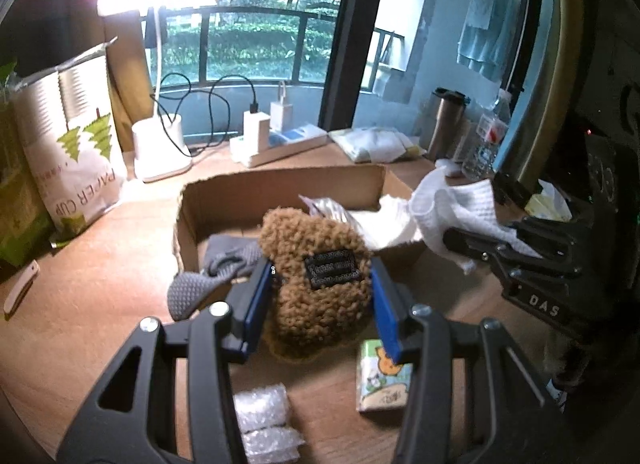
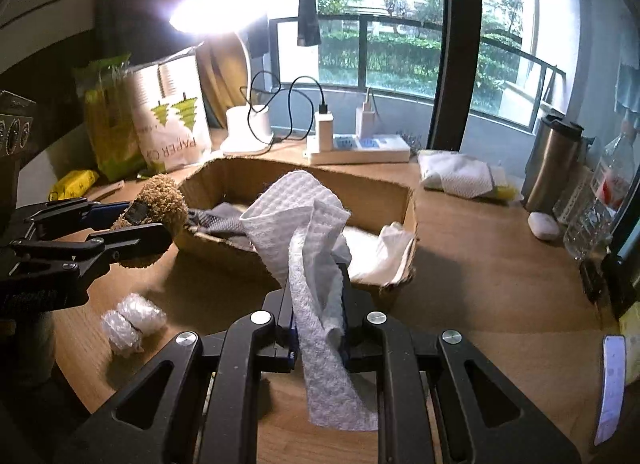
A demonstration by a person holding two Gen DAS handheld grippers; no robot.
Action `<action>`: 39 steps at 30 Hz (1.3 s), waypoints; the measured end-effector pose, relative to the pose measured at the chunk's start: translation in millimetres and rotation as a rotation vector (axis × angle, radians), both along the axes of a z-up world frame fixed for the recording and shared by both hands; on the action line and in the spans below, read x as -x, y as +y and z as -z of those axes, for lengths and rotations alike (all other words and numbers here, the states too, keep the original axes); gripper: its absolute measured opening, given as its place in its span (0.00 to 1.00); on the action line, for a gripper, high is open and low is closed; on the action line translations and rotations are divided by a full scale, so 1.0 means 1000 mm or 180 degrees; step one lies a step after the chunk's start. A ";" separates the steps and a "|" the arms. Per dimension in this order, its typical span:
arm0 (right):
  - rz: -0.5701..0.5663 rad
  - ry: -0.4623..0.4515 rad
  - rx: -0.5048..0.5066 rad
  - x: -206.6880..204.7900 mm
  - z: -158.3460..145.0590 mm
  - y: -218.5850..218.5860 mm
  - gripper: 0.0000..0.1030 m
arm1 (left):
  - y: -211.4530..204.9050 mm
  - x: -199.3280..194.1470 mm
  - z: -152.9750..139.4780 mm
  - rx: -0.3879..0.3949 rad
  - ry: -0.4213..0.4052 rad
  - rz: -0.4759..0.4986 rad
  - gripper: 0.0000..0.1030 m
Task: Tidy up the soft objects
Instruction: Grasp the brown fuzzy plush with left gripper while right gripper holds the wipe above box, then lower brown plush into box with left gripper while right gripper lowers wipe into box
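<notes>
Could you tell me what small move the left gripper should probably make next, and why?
Probably carry the brown fuzzy pouch forward over the cardboard box and open. The left gripper clamps it just short of the box's near wall, where a grey knit item already lies.

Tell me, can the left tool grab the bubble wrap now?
Probably not: the left tool is shut on the fuzzy brown pouch. The bubble wrap lies uncovered on the table beneath it.

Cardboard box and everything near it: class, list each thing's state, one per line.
Cardboard box: open-topped, partly filled.
Brown fuzzy pouch: held in left gripper.
White cloth: pinched in right gripper, dangling.
Grey knit item: draped over box edge.
Desk lamp: lit.
</notes>
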State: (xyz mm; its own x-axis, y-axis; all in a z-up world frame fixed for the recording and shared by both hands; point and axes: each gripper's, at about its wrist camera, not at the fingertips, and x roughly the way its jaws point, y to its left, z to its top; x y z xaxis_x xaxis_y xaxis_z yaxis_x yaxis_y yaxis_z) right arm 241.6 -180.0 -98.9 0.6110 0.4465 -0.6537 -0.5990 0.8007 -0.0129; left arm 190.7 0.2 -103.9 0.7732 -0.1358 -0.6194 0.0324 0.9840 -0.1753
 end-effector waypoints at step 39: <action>-0.0062 0.0105 -0.0240 -0.087 0.023 -0.001 0.16 | -0.009 -0.085 0.031 -0.0231 0.0315 -0.0303 0.47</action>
State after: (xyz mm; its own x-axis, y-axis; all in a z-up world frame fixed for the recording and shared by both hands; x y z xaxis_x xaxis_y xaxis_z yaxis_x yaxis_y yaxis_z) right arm 328.6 -181.0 -122.1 0.5804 0.5068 -0.6374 -0.6135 0.7868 0.0670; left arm 275.3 -8.9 -134.9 0.7152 -0.0170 -0.6987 -0.0756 0.9920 -0.1014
